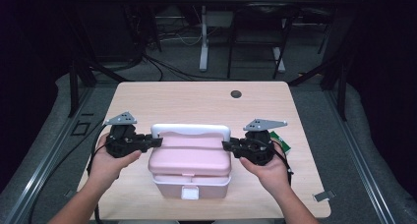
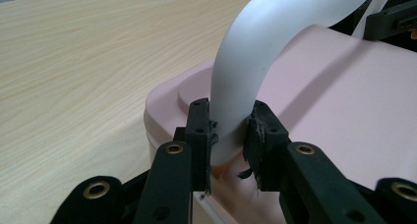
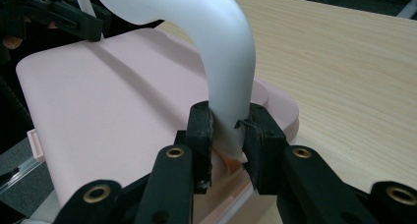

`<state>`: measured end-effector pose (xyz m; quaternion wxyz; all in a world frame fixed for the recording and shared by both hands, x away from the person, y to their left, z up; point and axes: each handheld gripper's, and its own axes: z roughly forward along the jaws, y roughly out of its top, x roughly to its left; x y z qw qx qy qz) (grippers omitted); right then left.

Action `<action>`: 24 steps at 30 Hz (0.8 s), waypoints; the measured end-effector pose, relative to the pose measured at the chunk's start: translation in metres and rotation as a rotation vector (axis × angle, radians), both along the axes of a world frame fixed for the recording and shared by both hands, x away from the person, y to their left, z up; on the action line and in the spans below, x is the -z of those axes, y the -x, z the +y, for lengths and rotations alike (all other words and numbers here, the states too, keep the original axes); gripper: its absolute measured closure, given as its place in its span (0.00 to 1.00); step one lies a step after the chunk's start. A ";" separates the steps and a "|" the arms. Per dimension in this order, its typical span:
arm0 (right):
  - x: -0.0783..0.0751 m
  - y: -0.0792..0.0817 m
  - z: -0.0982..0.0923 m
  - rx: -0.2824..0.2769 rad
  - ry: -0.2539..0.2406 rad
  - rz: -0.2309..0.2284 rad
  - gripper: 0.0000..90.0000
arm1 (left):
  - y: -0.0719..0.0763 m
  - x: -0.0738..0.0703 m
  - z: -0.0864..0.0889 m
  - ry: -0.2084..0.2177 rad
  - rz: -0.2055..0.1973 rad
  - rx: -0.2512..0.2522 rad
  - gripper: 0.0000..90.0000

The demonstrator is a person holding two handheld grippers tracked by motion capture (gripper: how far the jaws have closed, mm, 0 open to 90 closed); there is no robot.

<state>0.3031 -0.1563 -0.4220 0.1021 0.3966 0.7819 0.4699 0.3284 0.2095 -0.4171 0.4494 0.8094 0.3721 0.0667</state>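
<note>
Dark floor with cables and the metal legs of another bench surrounds a light wooden table [image 1: 206, 101]. Near its far edge, right of the middle, sits a small round hole [image 1: 236, 94]. A pink box [image 1: 191, 165] with a paler lower half stands close to the near edge of the tabletop, about midway between the left and right edges, with a white clasp [image 1: 190, 193] on its front. Over its lid arches a white handle [image 1: 191, 131], running from the box's left end to its right end. The left gripper [image 1: 156, 141] comes in level from the left edge side, and its black pads [image 2: 199, 130] are clamped on the handle's left leg just above the lid. The right gripper [image 1: 227, 145] mirrors it from the right, pads [image 3: 200, 130] pressed on the handle's right leg. A hand wraps each gripper's body.
</note>
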 end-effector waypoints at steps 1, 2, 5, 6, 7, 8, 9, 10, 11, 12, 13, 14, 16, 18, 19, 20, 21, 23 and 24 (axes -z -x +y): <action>-0.001 0.000 -0.001 -0.001 -0.001 0.005 0.82 | 0.000 -0.001 0.000 0.000 -0.001 -0.003 0.81; -0.001 -0.001 -0.001 0.000 -0.007 0.005 0.82 | -0.001 -0.002 0.000 0.006 -0.006 -0.003 0.81; -0.002 -0.002 -0.001 0.008 -0.021 0.006 0.82 | -0.001 -0.003 0.001 0.020 -0.004 -0.002 0.76; -0.002 -0.003 -0.002 0.009 -0.029 0.006 0.82 | 0.000 -0.004 0.001 0.026 -0.005 -0.003 0.74; -0.002 -0.003 -0.002 0.011 -0.035 0.005 0.82 | 0.000 -0.005 0.002 0.023 -0.011 0.003 0.74; -0.002 -0.003 -0.002 0.013 -0.040 0.008 0.82 | 0.002 -0.005 0.003 0.031 -0.008 -0.001 0.73; -0.002 -0.003 -0.002 0.014 -0.043 0.009 0.82 | 0.003 -0.006 0.005 0.032 -0.013 0.000 0.72; -0.002 -0.003 -0.002 0.014 -0.044 0.009 0.82 | 0.004 -0.008 0.007 0.034 -0.018 -0.002 0.72; -0.002 -0.003 -0.002 0.014 -0.043 0.008 0.82 | 0.006 -0.009 0.009 0.037 -0.023 -0.005 0.72; -0.002 -0.003 -0.002 0.014 -0.044 0.009 0.82 | 0.008 -0.011 0.011 0.038 -0.029 -0.005 0.72; -0.002 -0.003 -0.003 0.013 -0.045 0.010 0.82 | 0.010 -0.013 0.015 0.041 -0.038 -0.007 0.72; -0.001 -0.004 -0.002 0.012 -0.044 0.010 0.82 | 0.013 -0.014 0.017 0.043 -0.044 -0.010 0.72; -0.002 -0.003 -0.002 0.013 -0.043 0.011 0.82 | 0.016 -0.015 0.022 0.041 -0.049 -0.013 0.72; -0.002 -0.004 -0.002 0.013 -0.043 0.011 0.82 | 0.019 -0.015 0.027 0.038 -0.053 -0.013 0.72; -0.002 -0.004 -0.003 0.013 -0.044 0.012 0.82 | 0.022 -0.014 0.029 0.037 -0.052 -0.016 0.72; -0.002 -0.004 -0.002 0.022 -0.039 0.012 0.82 | 0.024 -0.012 0.031 0.035 -0.049 -0.018 0.73; -0.002 -0.004 -0.003 0.016 -0.044 0.016 0.82 | 0.026 -0.010 0.033 0.030 -0.049 -0.014 0.73; -0.003 -0.004 -0.002 0.020 -0.043 0.011 0.82 | 0.030 -0.006 0.036 0.019 -0.041 -0.012 0.75; -0.003 -0.005 -0.003 0.013 -0.043 0.014 0.82 | 0.032 -0.004 0.038 0.013 -0.040 -0.011 0.75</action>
